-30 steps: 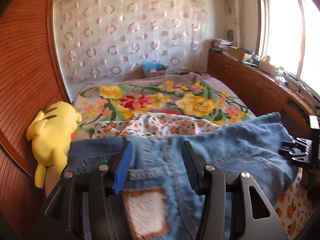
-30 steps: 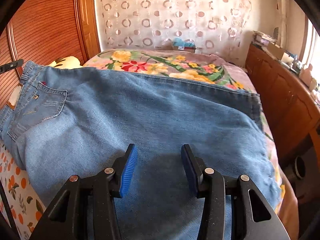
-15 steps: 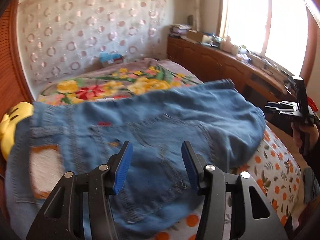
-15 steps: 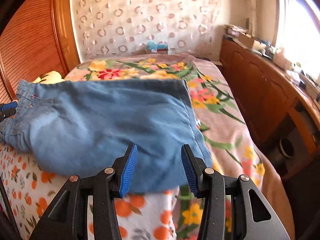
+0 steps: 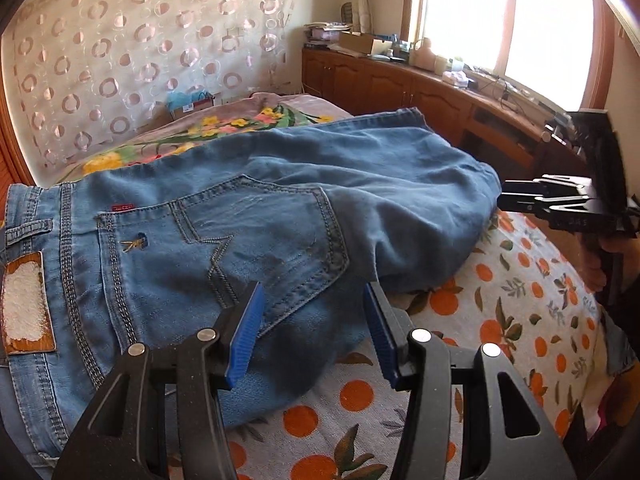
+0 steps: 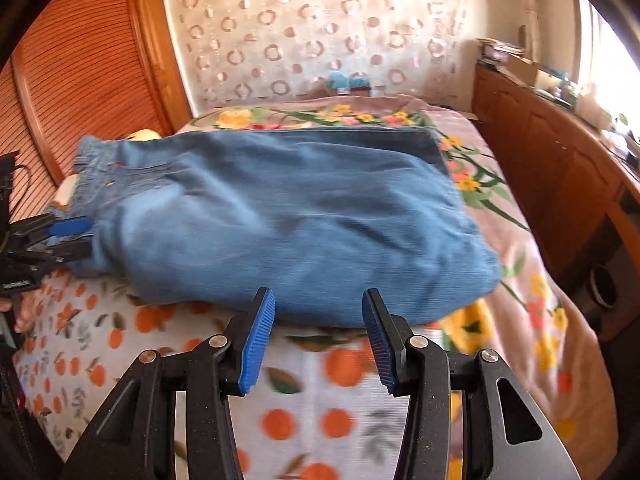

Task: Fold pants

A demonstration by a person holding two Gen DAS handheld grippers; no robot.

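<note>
A white sheet with orange fruits is covering the near side of the bed — a flowered blanket is lying beyond it. A circle-patterned curtain is hanging behind, and wooden cabinets are standing under the bright window.

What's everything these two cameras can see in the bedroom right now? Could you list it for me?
jeans: one pair, blue denim, folded, lying on the bed
orange-print sheet: one, white with oranges, under the jeans
floral blanket: one, pink with yellow flowers, over the bed
plush toy: one, yellow, mostly hidden behind the waistband
cabinet: one, brown wood, under the window, cluttered top
curtain: one, cream with circles, back wall
left gripper: black, blue pads, open, over the jeans' edge
right gripper: same, open, empty
</note>
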